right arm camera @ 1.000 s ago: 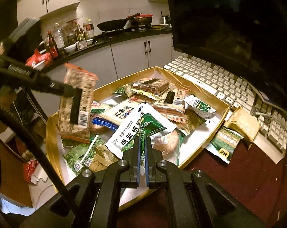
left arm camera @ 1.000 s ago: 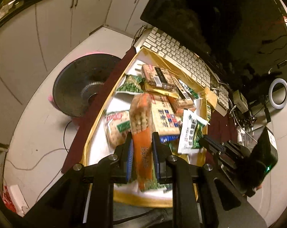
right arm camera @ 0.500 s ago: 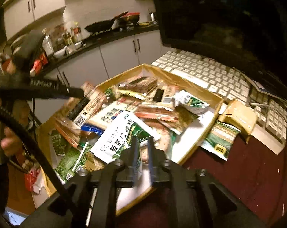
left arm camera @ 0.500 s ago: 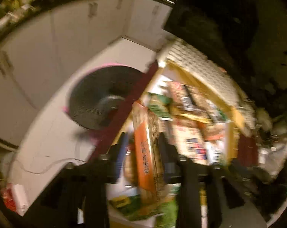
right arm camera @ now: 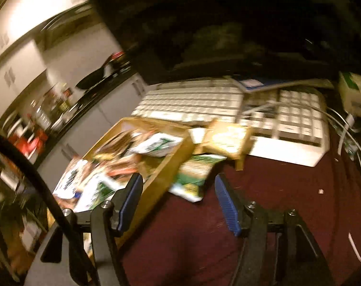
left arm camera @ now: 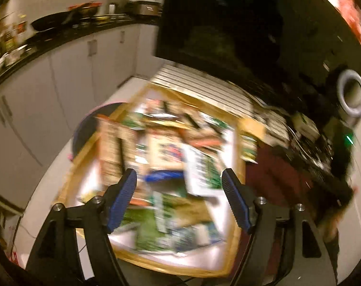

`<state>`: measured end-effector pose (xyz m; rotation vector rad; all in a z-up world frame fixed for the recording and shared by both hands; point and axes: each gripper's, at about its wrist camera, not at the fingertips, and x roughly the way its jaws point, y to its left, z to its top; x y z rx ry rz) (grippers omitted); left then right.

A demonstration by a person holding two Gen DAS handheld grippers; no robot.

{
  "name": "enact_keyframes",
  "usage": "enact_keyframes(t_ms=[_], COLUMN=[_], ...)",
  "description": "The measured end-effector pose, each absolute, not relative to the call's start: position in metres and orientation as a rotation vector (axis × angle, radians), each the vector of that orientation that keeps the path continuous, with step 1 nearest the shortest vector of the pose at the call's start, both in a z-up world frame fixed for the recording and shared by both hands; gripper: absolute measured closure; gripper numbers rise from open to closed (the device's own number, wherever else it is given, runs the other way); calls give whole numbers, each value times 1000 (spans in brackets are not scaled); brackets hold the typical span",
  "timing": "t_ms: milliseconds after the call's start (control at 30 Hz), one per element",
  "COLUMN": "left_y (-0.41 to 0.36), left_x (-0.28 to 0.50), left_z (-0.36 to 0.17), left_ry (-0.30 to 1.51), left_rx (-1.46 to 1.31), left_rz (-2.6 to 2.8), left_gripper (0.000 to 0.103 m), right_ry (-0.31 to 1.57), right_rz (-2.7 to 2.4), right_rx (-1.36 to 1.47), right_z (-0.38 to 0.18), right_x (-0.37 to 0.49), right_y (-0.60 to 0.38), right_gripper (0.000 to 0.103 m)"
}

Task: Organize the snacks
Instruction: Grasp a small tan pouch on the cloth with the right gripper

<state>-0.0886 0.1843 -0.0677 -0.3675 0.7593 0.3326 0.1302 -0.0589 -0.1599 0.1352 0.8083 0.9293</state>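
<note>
Left wrist view: I am seeing heavy motion blur here, so package details are mostly smeared.
Left gripper: I am holding it with its blue-padded fingers spread wide, nothing between them, hovering above the tray.
Tray: a gold-rimmed shallow tray is sitting on the dark red tabletop, just in front of the white keyboard.
Snack packets: I am looking at a crowded heap filling the tray; a tall orange-and-tan cracker pack is lying along the left side, and a white-and-green pouch is lying right of the middle.
Right wrist view: I am seeing blur here too, though less of it on the table.
Right gripper: its fingers are also standing wide apart and gripping nothing, poised over the tray's near right edge.
Green packet: it is lying outside the tray on the red cloth, touching the tray's wall, roughly between my open fingers in the view.
Yellow-brown packet: it is resting beyond the green one, leaning against the keyboard's front edge.
Black monitor: it is rising behind the keyboard.
Right-hand gear: the dark shape at the left view's right edge is probably my other gripper, though blur is hiding it.
</note>
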Motion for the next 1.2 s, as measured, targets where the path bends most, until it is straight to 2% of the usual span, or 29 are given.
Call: enact_keyframes(t_ms=[133,367,667,800,867,900,967,1000,1067,1100,1133,1200], left_y=[155,133,129,137,141,143,147,148,150,150,149,147], left_x=[-70,-45,-53,-58,-62,-64,-66,-67,-68,-68,-67,-66], left_z=[-76,-85,-94,-95,-95,-95,-96,-97,-98,-99,-99,-98], left_ry=[791,844,859,862,860,858,856,856,860,863,863,862], left_rx=[-327,-304,-327,-365,-376,-378,-389,-395,-411,-414,-413,-405], left_rz=[286,251,245,239,244,248,255,257,257,256,253,251], left_gripper=[28,28,28,28,28,28,28,28,28,28,28,28], right_ry=[870,924,1030,1068,1056,1064,1078,1078,1062,1053,1033,1003], right_rz=[868,840,763,741,730,725,710,709,711,710,704,695], right_rx=[245,297,281,296,263,255,238,231,225,219,206,191], right_z=[-182,-190,-176,-184,-184,-185,-189,-190,-190,-188,-185,-178], right_x=[151,159,192,212,217,220,226,227,226,225,222,215], right_y=[-76,-84,-69,-55,-46,-41,-32,-30,-28,-29,-32,-41], right_gripper=[40,40,40,46,52,60,64,70,72,78,92,103])
